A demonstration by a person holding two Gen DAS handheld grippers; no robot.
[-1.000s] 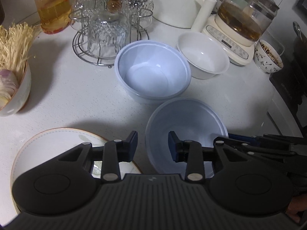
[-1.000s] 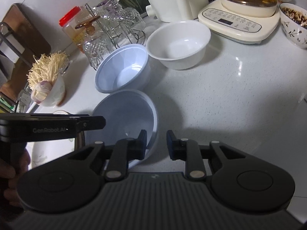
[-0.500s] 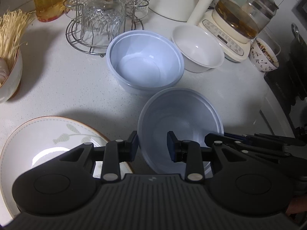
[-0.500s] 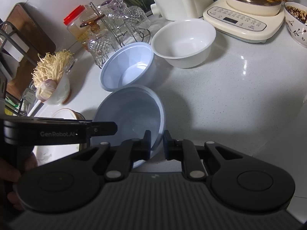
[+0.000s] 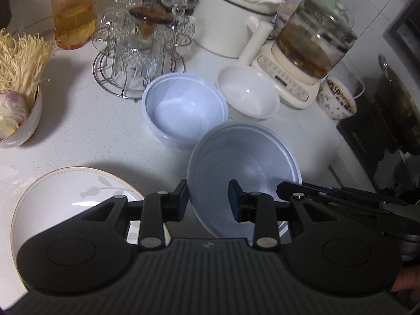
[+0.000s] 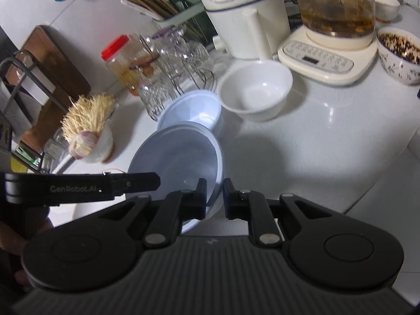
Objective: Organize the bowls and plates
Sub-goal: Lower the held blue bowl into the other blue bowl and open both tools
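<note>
A pale blue bowl (image 5: 249, 162) (image 6: 181, 155) is tilted and lifted off the counter. My right gripper (image 6: 214, 194) is shut on its near rim. My left gripper (image 5: 208, 202) is open, with the bowl's left rim between its fingers. A second pale blue bowl (image 5: 183, 113) (image 6: 194, 110) stands on the counter just behind. A white bowl (image 5: 246, 97) (image 6: 256, 90) stands to its right. A white plate with a leaf pattern (image 5: 65, 199) lies at the near left.
A wire rack of glass cups (image 5: 141, 60), a red-lidded jar (image 5: 72, 13), a white pot (image 5: 231, 21), a glass kettle on its base (image 5: 312, 50) and a patterned bowl (image 5: 337, 99) line the back. A bowl of enoki mushrooms (image 5: 18, 92) stands at left.
The right gripper closed on the blue bowl's rim and lifted and tilted it. The left gripper came up around the bowl's left rim and stayed open.
</note>
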